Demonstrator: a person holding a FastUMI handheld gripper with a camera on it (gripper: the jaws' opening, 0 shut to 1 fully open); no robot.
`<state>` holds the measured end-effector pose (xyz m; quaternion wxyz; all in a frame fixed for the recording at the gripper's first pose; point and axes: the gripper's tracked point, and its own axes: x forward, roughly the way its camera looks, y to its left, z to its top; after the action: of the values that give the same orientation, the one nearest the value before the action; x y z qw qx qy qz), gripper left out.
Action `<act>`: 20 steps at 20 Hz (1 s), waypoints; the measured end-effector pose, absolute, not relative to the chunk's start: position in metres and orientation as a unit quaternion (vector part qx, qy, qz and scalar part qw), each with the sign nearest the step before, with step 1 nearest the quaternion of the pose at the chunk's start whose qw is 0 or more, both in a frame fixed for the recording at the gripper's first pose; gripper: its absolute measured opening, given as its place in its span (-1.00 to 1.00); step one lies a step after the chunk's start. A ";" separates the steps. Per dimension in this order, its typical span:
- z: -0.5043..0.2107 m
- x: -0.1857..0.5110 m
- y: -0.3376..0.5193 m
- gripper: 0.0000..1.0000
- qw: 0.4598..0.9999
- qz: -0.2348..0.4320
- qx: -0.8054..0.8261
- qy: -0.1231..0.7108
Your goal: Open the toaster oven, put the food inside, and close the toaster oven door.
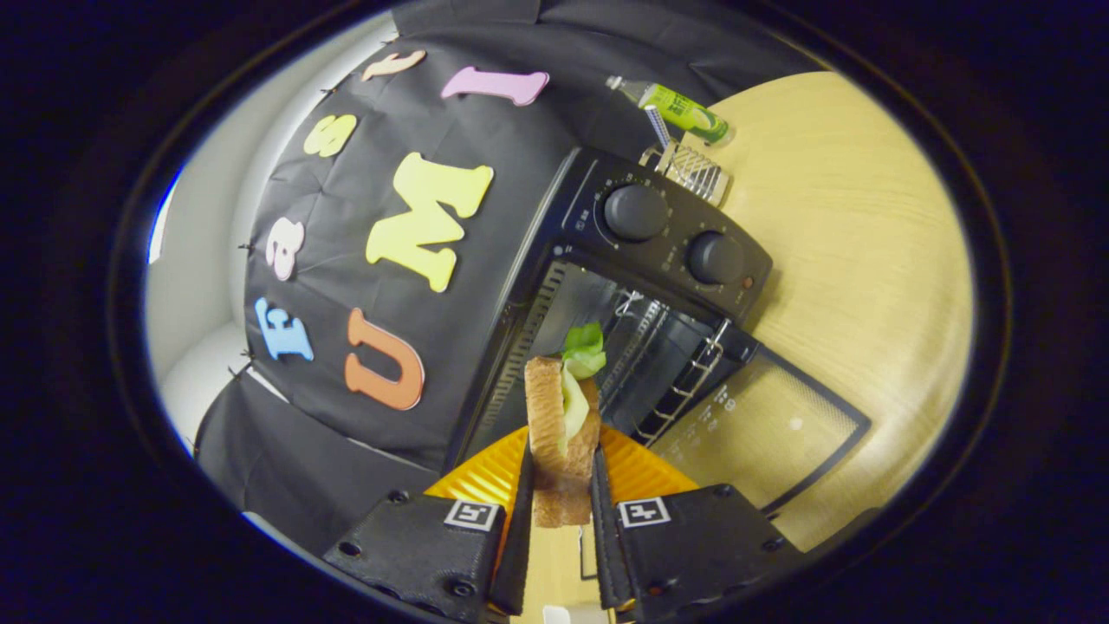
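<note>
While the oven (667, 251) is sitting right of centre with its door (762, 425) already hanging open, I am pinching the sandwich (561, 442) in my gripper (561, 511), bottom centre, before the cavity; placing and closing are remaining.

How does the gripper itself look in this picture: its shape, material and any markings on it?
The gripper has two narrow, flat jaws reaching forward side by side. Each one comes out of a blocky black housing with a slightly grainy surface and small round screw heads at its corners. On top of each housing sits a square white tag with a black pattern, like a tracking marker. No cable or sleeve can be seen.
</note>
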<state>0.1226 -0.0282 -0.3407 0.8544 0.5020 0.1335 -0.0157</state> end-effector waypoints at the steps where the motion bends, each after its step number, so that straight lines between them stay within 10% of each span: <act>1: -0.343 0.131 -0.035 -0.26 0.858 -0.034 0.498 0.125; 20: -0.382 0.200 -0.010 -0.19 0.849 -0.071 0.490 0.185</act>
<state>0.1999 -0.0096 -0.3822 0.8491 0.4896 0.1852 -0.0709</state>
